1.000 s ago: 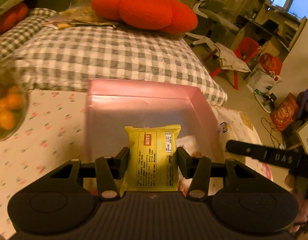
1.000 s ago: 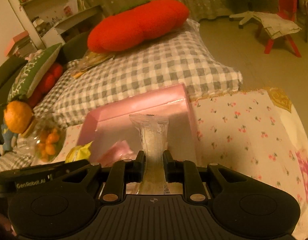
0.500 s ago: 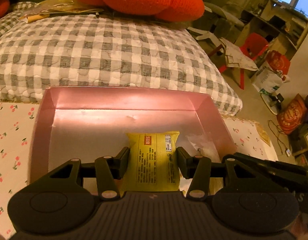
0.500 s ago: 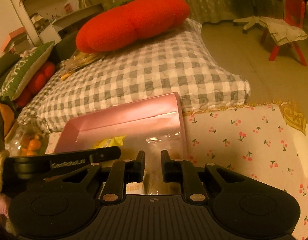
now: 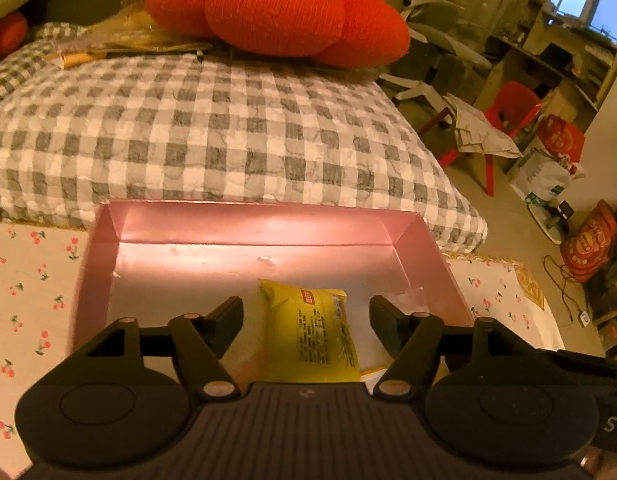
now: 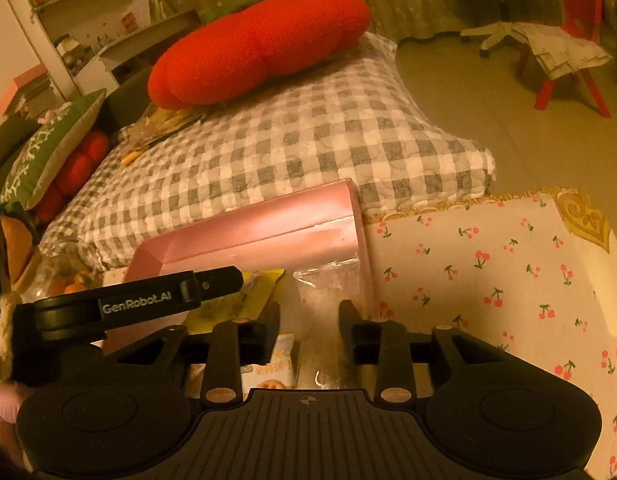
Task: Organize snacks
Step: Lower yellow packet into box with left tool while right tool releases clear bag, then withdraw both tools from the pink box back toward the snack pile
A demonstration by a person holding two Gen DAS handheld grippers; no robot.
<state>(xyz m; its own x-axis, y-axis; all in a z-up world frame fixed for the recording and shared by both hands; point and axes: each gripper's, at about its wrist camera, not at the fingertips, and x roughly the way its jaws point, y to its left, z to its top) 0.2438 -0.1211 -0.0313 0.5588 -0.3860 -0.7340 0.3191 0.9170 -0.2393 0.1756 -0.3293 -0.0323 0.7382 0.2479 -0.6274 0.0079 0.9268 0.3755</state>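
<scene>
Both grippers over pink box (image 5: 252,224). Left gripper (image 5: 306,312) fingers opening, clear of yellow packet (image 5: 320,336) lying between them in box, long axis along fingers. Right gripper (image 6: 308,320) fingers opening, clear packet (image 6: 328,292) between, released.

Both tools are matte black plastic. The left claw (image 5: 306,312) has a ribbed central housing, two round domed caps at the sides, angled link arms with pale round rivets, and wedge-shaped fingers (image 5: 228,314). The right claw (image 6: 308,320) is built alike, with a small crosshair mark on its ribbed housing. White "GenRobot.AI" lettering runs along the left tool's side.
</scene>
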